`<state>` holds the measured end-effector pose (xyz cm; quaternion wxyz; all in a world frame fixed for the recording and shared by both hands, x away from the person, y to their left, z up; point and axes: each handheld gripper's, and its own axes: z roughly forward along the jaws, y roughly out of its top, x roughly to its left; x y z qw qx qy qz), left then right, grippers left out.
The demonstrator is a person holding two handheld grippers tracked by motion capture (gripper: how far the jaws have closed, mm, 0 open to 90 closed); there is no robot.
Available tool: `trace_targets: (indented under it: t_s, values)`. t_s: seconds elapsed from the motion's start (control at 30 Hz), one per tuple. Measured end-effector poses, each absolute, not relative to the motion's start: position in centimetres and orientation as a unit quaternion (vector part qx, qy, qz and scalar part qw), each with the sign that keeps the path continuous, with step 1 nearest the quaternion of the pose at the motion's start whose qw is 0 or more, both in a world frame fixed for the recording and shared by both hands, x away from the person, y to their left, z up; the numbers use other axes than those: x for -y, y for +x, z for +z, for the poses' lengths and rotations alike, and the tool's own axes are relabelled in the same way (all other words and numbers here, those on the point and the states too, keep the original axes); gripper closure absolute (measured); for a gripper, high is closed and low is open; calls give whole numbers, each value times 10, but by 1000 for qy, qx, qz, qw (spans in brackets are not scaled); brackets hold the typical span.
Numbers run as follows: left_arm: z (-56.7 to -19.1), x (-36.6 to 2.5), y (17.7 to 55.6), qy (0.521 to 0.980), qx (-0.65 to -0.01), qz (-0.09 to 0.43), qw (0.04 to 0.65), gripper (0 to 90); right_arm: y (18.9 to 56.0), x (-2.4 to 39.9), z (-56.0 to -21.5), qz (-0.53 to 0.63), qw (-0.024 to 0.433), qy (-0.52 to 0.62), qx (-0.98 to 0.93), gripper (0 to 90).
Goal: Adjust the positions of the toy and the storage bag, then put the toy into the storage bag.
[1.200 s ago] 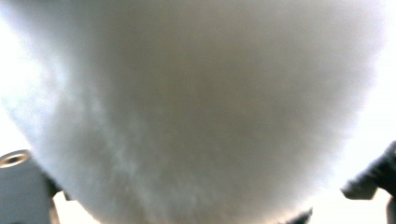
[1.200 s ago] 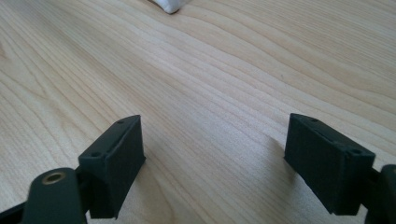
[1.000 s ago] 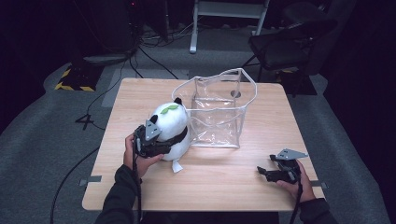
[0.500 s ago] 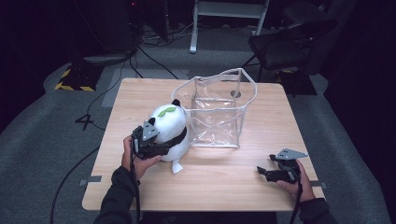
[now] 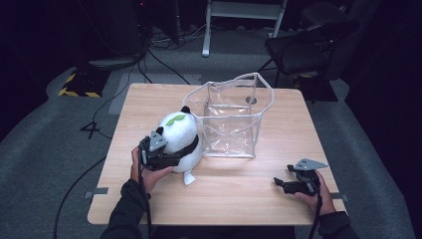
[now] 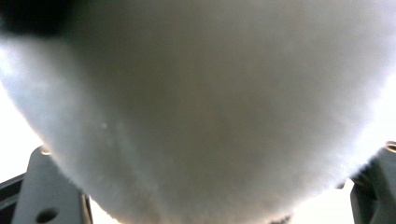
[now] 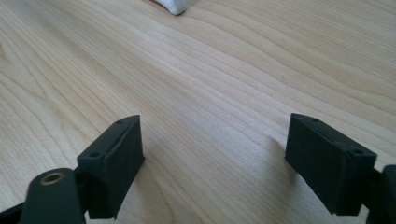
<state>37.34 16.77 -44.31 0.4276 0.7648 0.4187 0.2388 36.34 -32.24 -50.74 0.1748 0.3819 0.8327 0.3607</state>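
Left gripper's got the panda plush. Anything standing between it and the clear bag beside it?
Nothing visible lies between them. The panda plush, clamped in the left gripper, already sits against the near-left wall of the clear plastic bag. That upright wall is the only barrier; the bag's mouth faces up and open. The right gripper rests open, well aside.

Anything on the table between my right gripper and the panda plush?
No, just bare wood. In the high view the tabletop is clear between the right gripper and the panda plush; the right gripper view shows the same.

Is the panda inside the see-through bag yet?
No, out. The white plush panda sits on the table beside the empty clear plastic bag, held by the left gripper.
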Motion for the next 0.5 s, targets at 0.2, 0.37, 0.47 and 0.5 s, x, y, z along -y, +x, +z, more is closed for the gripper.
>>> trace_targets:
  t_s: [0.2,0.37,0.47,0.5]
  values:
    - [-444,-167,372,767,-411,243,429,259,363,322,-507,360,175,383,-832,193]
    - [-445,-166,371,763,-413,244,433,276,363,323,-507,361,175,382,-833,192]
    - [-445,-166,371,763,-412,243,435,283,363,323,-507,361,175,382,-833,192]
    - [-445,-166,371,763,-412,243,436,284,363,323,-507,361,175,382,-833,192]
